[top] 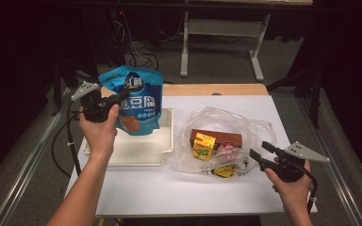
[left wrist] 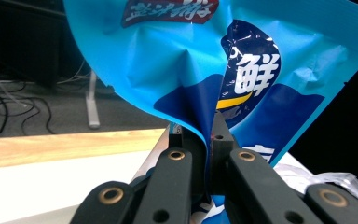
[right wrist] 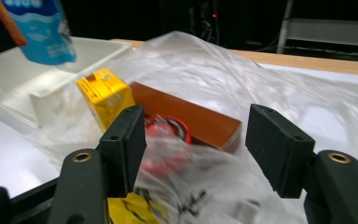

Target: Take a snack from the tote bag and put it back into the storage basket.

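Pinching blue tofu-snack pouch (top: pixel 136 101) in closed left gripper (top: pixel 118 96), dangling it above white tray (top: pixel 141 157) for dropping; spreading right gripper (right wrist: pixel 196 140) wide toward clear plastic bag (top: pixel 245 127).

A white table (top: pixel 179 188) carries a white tray (top: pixel 136 155) and a clear plastic bag (top: pixel 226 125) of packets.

Dim room, grey floor (top: pixel 226 59), tangled cables (top: pixel 139 56)
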A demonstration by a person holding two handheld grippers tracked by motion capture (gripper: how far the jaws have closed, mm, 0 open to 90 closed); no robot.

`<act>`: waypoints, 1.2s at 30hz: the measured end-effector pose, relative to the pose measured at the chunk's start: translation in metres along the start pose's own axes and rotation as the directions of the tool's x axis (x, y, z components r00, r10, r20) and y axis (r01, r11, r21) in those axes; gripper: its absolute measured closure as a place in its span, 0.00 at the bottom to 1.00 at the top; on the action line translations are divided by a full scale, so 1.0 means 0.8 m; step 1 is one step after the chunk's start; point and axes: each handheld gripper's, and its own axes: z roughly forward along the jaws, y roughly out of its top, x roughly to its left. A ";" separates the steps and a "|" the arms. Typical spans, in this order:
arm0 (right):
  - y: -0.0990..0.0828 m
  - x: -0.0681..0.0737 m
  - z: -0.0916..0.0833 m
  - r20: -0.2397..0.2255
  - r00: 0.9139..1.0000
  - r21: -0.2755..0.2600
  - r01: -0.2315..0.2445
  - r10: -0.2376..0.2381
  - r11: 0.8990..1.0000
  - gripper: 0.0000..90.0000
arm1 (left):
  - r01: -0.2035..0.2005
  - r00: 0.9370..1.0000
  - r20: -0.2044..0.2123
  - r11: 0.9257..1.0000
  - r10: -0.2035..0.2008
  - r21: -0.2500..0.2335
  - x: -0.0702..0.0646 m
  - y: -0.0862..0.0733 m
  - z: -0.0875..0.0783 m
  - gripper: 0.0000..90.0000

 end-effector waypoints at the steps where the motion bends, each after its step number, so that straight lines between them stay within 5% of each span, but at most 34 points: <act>1: -0.004 -0.001 -0.001 0.003 1.000 0.005 -0.004 0.004 1.000 0.42 | -0.002 1.000 -0.004 1.000 0.002 0.005 0.003 -0.001 0.000 0.99; 6: -0.016 -0.002 0.004 0.041 0.999 0.045 -0.006 0.004 0.999 0.42 | -0.009 1.000 -0.006 1.000 0.009 0.016 0.022 -0.007 -0.002 0.99; 20: -0.023 -0.002 0.010 0.044 0.999 0.069 -0.016 0.013 0.998 0.43 | 0.049 0.999 0.007 0.999 -0.049 0.009 0.066 -0.029 0.019 0.99; 36: -0.031 0.003 0.017 0.026 1.000 0.099 0.004 -0.007 0.995 0.43 | 0.015 1.000 -0.019 1.000 -0.014 0.010 0.100 -0.053 0.031 0.98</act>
